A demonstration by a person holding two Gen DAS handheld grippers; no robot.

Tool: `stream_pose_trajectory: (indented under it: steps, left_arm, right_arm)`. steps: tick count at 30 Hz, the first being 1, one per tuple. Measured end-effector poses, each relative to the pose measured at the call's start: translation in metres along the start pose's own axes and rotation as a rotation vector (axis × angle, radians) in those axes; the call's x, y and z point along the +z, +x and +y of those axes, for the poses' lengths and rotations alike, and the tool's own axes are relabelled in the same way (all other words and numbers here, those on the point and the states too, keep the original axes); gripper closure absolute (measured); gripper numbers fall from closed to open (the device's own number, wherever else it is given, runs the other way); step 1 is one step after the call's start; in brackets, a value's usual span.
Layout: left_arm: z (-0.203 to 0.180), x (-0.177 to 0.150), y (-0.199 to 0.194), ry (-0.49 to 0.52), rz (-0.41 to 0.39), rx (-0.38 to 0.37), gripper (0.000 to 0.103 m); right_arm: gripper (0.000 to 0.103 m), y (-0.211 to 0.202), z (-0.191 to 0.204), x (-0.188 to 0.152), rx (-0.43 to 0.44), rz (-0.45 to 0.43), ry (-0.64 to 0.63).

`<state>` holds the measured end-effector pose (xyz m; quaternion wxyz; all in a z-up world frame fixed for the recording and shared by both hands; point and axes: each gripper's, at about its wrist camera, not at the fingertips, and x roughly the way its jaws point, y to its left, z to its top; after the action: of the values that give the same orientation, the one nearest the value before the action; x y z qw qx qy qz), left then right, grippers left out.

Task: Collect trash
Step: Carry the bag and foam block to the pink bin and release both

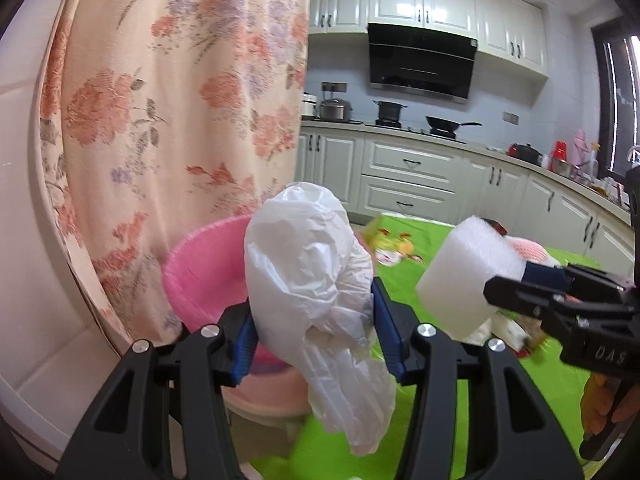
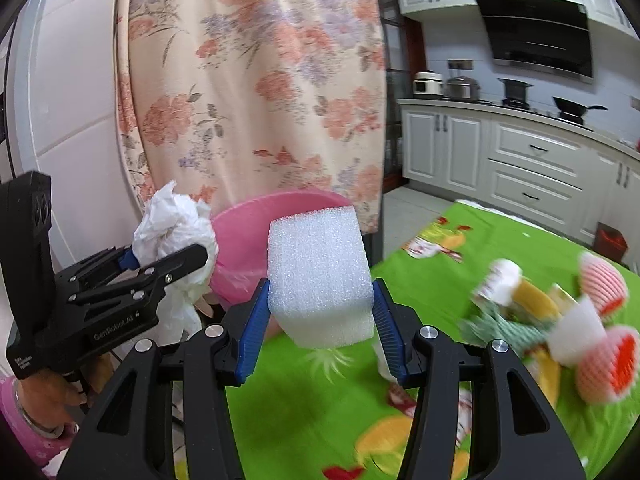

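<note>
- Left gripper [image 1: 314,330]: jaws partly closed, both blue pads pressed against a crumpled white plastic bag [image 1: 316,280]. The bag bulges above the jaws and hangs below them, clear of the desk.
- Right gripper [image 2: 320,324]: jaws partly closed on a white foam block [image 2: 318,272], one pad on each side face. The block is held above the desk, not touching it.
- Pink basin [image 1: 208,276]: stands just beyond the near desk edge, in front of a floral curtain [image 1: 180,100]. Both held items are near its rim, the bag directly before it in the left view.
- Desk [image 2: 300,408]: covered by a green fruit-print cloth.
- Remaining litter [image 2: 560,320]: a blurred heap of foam fruit nets and wrappers lies on the cloth to the right, well apart from the basin.
- Background: white kitchen cabinets [image 1: 408,168].
</note>
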<state>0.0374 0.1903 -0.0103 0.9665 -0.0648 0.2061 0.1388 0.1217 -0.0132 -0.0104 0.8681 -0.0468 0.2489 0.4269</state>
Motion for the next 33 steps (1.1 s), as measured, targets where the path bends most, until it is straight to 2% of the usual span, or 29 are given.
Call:
stream_pose_trajectory:
  steps: [9,13,16,25,27,29,33]
  left_arm:
    - [0.050,0.029,0.043,-0.048,0.038,0.031,0.052]
    - [0.072,0.039,0.067,-0.092,0.066,0.011,0.051]
    - [0.079,0.045,0.082,-0.095,0.074,0.005,0.050]
    - [0.096,0.054,0.111,-0.113,0.083,0.061,0.049]
    - [0.096,0.052,0.113,-0.100,0.089,0.061,0.043]
    - [0.097,0.049,0.112,-0.097,0.084,0.087,0.030]
    - [0.105,0.046,0.104,-0.127,0.075,0.107,0.028]
  right_arm:
    - [0.054,0.050,0.012,0.040,0.063,0.022,0.029]
    - [0.054,0.073,0.011,0.053,0.079,0.038,0.071]
    - [0.054,0.090,0.013,0.060,0.073,0.050,0.082]
    - [0.054,0.119,0.003,0.067,0.080,0.065,0.160]
    - [0.051,0.124,0.003,0.067,0.092,0.069,0.170]
    - [0.044,0.127,0.002,0.065,0.093,0.078,0.184]
    - [0.042,0.124,0.000,0.060,0.099,0.074,0.190]
